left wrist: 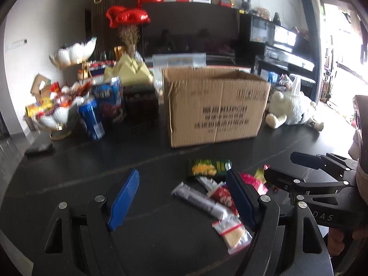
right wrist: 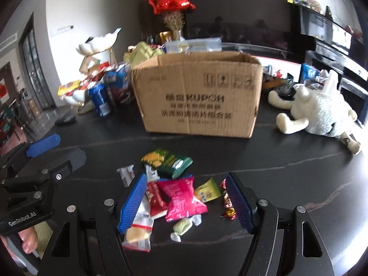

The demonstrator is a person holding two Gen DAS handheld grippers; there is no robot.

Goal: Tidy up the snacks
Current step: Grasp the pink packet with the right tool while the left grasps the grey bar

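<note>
Snacks (right wrist: 177,193) lie in a small pile on the dark table (right wrist: 287,161), in front of the open cardboard box (right wrist: 197,99). They look light, thin and crinkly, so they may slide; the pink packet (right wrist: 181,197) is best pinched across its flat middle. Both the left gripper (left wrist: 184,200) and the right gripper (right wrist: 186,204) are wide apart, holding nothing. The table looks smooth and shiny. A white plush toy (right wrist: 322,110) lies near the box, and more snacks crowd the far side.
</note>
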